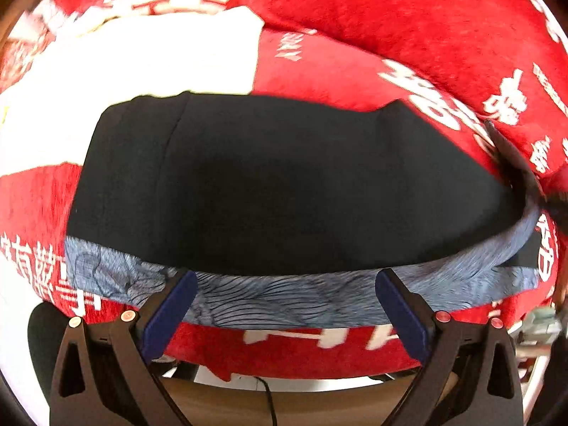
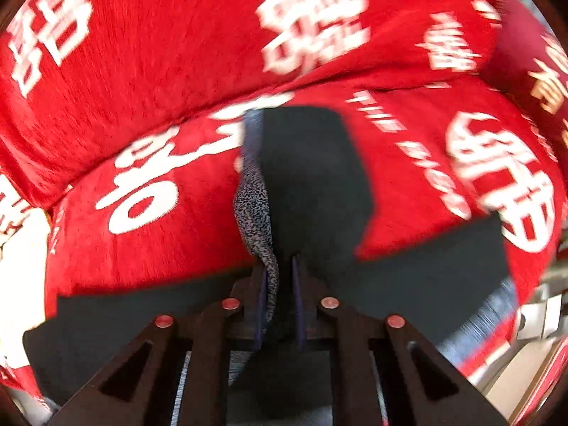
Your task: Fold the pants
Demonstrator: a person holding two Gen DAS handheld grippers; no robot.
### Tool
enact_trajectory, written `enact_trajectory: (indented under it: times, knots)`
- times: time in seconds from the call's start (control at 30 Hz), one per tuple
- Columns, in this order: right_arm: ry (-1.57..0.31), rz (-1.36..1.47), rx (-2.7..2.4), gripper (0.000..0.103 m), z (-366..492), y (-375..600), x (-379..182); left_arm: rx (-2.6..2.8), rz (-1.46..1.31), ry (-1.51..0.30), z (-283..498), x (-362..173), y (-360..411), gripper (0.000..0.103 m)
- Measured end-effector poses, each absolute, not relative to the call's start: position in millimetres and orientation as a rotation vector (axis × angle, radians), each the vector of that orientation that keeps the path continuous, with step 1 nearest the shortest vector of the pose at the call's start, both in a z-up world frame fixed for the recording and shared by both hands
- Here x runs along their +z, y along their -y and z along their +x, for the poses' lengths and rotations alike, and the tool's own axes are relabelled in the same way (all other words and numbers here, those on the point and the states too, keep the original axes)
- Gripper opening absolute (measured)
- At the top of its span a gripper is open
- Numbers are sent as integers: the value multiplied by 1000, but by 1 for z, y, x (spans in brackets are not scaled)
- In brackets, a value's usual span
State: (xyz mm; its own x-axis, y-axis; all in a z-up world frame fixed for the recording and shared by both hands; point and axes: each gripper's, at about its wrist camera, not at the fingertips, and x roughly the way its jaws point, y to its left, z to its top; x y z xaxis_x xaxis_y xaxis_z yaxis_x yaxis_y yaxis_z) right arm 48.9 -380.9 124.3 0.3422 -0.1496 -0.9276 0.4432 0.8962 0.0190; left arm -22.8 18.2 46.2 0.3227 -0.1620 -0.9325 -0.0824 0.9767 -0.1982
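Black pants (image 1: pixel 284 184) with a blue-grey patterned band (image 1: pixel 269 298) lie spread on a red cover. My left gripper (image 1: pixel 285 277) hovers over the band's near edge, open wide, its blue pads (image 1: pixel 170 316) on either side with nothing pinched. In the right wrist view my right gripper (image 2: pixel 279 266) is shut on a fold of the pants (image 2: pixel 312 177), black cloth and patterned band (image 2: pixel 254 209) pinched together between the fingers. The fold stretches away from the jaws. More black cloth (image 2: pixel 426 284) lies flat across the bottom of that view.
The red plush cover (image 1: pixel 390 17) with large white characters drapes over a cushioned seat and its backrest. A white cloth (image 1: pixel 142 56) lies at the upper left beside the pants. Below the seat's front edge are a wooden floor (image 1: pixel 319 401) and a thin cable (image 1: pixel 268 397).
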Motion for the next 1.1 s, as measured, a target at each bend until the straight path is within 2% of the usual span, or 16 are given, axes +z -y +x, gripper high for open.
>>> enact_trajectory:
  times: [0.13,0.27,0.33,0.43,0.47,0.5,0.57,0.67,0.83,0.87,0.93,0.97,1.0,1.03,1.1]
  knots:
    - [-1157,313,-469,9,-24,407,109,-105,-179,-1247,-16,46,8,101]
    - [-1274,339,-511,9,-59,431,64,-140,-106,-1284,-8,31,42,101]
    - [-1238,331,-491,11,-74,434,71,-129,-48,-1286,-7,27,54,101]
    - [-1225,236,-478,28,-76,431,90,-129,-52,-1286,-4,30,57,101]
    - [-1194,196,-462,44,-72,426,97,-127,-61,-1288,-3,30,56,101]
    - [-1159,129,-455,70,-66,421,107,-123,-68,-1291,-2,30,55,101]
    - [-1067,3,-455,89,-52,407,126,-116,-62,-1297,-1,29,55,101]
    - [-1037,-143,-386,89,-13,386,134,-104,-41,-1297,0,28,59,101]
    - [-1184,-383,-325,89,58,362,84,-90,-19,-1300,0,24,63,101]
    - [-1224,-389,-315,88,70,362,74,-90,-17,-1302,1,24,63,101]
    - [-1250,-325,-272,75,82,371,62,-92,-17,-1305,1,24,63,101]
    - [-1247,-236,-251,51,82,380,67,-93,-16,-1306,2,24,63,101]
    - [-1252,-195,-256,10,81,387,70,-94,-15,-1305,2,24,63,101]
    - [-1252,-137,-274,6,76,396,76,-92,-14,-1305,2,24,63,101]
    - [-1200,-15,-299,6,60,422,91,-85,-13,-1308,2,25,64,101]
